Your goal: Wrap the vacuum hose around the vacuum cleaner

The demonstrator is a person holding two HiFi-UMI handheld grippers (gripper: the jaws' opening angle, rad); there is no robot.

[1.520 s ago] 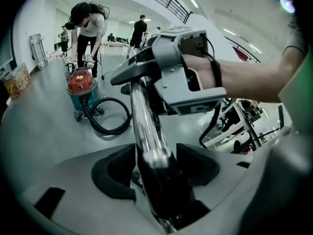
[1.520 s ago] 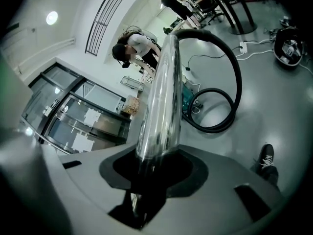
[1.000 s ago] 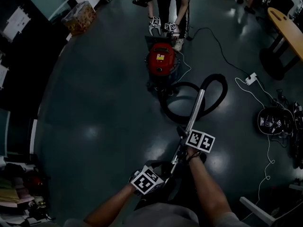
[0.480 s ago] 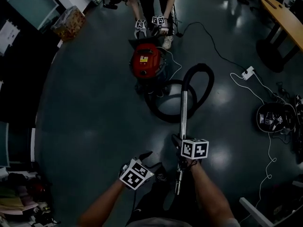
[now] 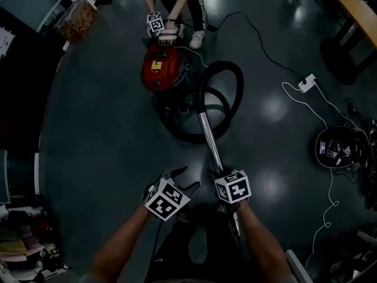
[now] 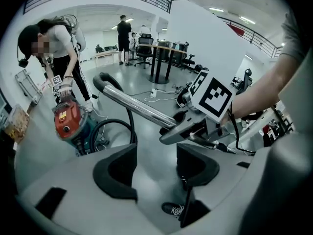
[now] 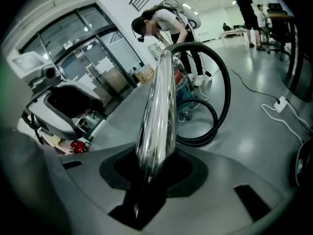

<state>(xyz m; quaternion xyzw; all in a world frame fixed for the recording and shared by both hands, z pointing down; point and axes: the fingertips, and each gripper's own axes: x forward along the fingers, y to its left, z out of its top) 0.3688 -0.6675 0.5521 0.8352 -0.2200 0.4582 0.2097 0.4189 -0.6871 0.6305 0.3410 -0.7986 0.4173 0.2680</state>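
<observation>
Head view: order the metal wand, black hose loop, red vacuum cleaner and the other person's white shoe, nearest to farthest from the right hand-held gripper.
1. The metal wand: clamped in the right hand-held gripper itself.
2. The black hose loop: on the floor beyond the wand's far end.
3. The red vacuum cleaner: farther, up-left.
4. The white shoe: behind the vacuum, top.

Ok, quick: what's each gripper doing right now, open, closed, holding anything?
Left gripper: open, nothing between its jaws.
Right gripper: closed on the shiny chrome metal vacuum tube.
</observation>
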